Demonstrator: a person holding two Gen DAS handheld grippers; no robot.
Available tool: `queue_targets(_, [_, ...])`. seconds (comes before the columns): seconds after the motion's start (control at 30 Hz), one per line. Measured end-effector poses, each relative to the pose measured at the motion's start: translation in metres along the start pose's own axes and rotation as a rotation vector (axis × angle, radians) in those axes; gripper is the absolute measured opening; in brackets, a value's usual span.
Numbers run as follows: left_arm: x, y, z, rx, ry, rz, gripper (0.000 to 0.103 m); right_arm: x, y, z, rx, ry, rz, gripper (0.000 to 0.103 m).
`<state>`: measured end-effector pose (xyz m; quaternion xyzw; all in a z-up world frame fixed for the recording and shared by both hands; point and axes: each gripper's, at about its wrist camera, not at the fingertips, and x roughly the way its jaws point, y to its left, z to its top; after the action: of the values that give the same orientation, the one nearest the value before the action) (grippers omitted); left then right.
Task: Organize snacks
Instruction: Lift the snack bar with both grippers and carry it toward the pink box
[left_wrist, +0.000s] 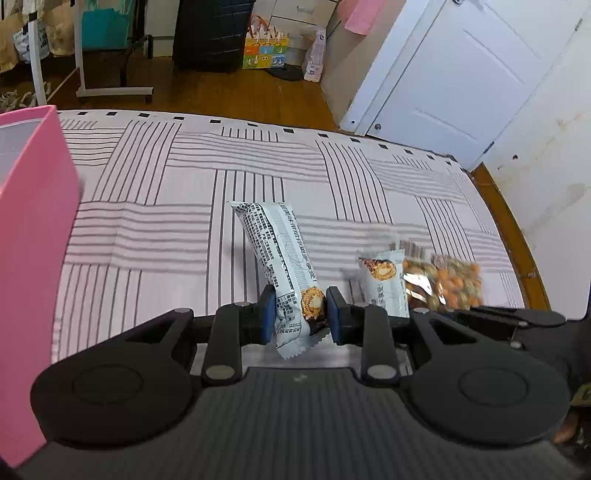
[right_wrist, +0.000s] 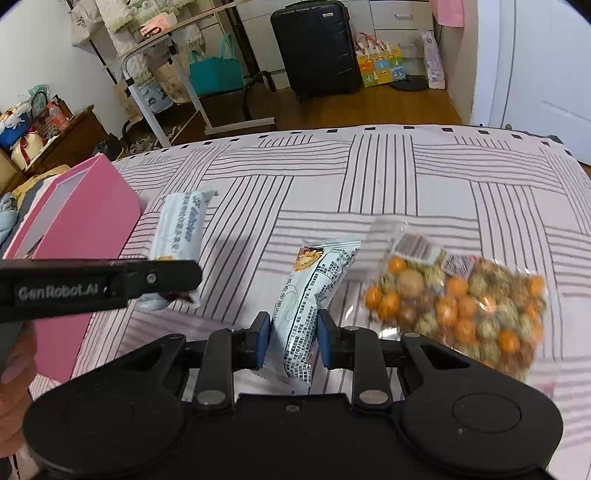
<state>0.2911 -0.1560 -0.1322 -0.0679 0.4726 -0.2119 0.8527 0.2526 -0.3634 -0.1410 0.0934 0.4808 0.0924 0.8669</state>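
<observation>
Snacks lay on a bed (right_wrist: 406, 177) covered with a pink sheet striped in grey blocks. The largest thing on it was a pink box (right_wrist: 85, 221), open at the top, standing at the left side of the bed. To the right lay a clear bag of mixed round nuts (right_wrist: 465, 306), orange and pale, flat on the sheet and blurred in both views.

The left tongs (left_wrist: 300, 310) were closed on a white snack bar (left_wrist: 284, 266), their blue pads pressing its lower end near the printed biscuit picture; the bar stood up at a tilt above the sheet, between the box and the nuts. In the right wrist view this bar showed just beside the box, its lower end hidden behind the black arm of the left tongs.

The right tongs (right_wrist: 291, 332) were closed on a second white snack bar (right_wrist: 314, 291), gripped across its lower half, its upper end leaning toward the bag of nuts, just left of it.
</observation>
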Motion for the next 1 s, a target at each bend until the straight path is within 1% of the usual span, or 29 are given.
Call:
queue_targets(0.1, [-0.016, -0.002, -0.012, -0.001, 0.012, -0.001, 0.027, -0.014, 0.002, -0.014, 0.029, -0.010, 0.011, 0.031])
queue_targets(0.23, [-0.041, -0.005, -0.026, 0.030, 0.021, 0.019, 0.027, -0.028, 0.010, -0.036, 0.062, 0.013, 0.004, 0.031])
queue_targets(0.27, [-0.047, -0.005, -0.029, 0.038, 0.021, 0.023, 0.027, -0.030, 0.010, -0.040, 0.060, 0.020, 0.002, 0.031])
queue_targets(0.33, [-0.063, -0.004, -0.037, 0.049, 0.035, 0.028, 0.027, -0.039, 0.022, -0.047, 0.038, 0.027, -0.015, 0.031])
queue_targets(0.4, [-0.074, -0.003, -0.041, 0.058, 0.054, 0.022, 0.027, -0.053, 0.039, -0.051, -0.017, 0.011, -0.030, 0.031])
queue_targets(0.53, [-0.106, 0.000, -0.051, 0.100, 0.091, 0.039, 0.027, -0.083, 0.069, -0.052, -0.089, 0.005, 0.016, 0.031])
queue_targets(0.63, [-0.132, 0.003, -0.057, 0.131, 0.101, 0.032, 0.027, -0.107, 0.086, -0.052, -0.139, 0.000, 0.047, 0.031])
queue_targets(0.73, [-0.159, 0.007, -0.063, 0.155, 0.098, 0.026, 0.027, -0.133, 0.098, -0.051, -0.163, -0.015, 0.093, 0.031])
queue_targets(0.87, [-0.193, 0.014, -0.069, 0.175, 0.089, 0.019, 0.027, -0.162, 0.117, -0.050, -0.201, -0.039, 0.118, 0.031])
queue_targets(1.0, [-0.226, 0.027, -0.070, 0.178, 0.076, 0.005, 0.027, -0.175, 0.141, -0.050, -0.239, -0.051, 0.143, 0.031])
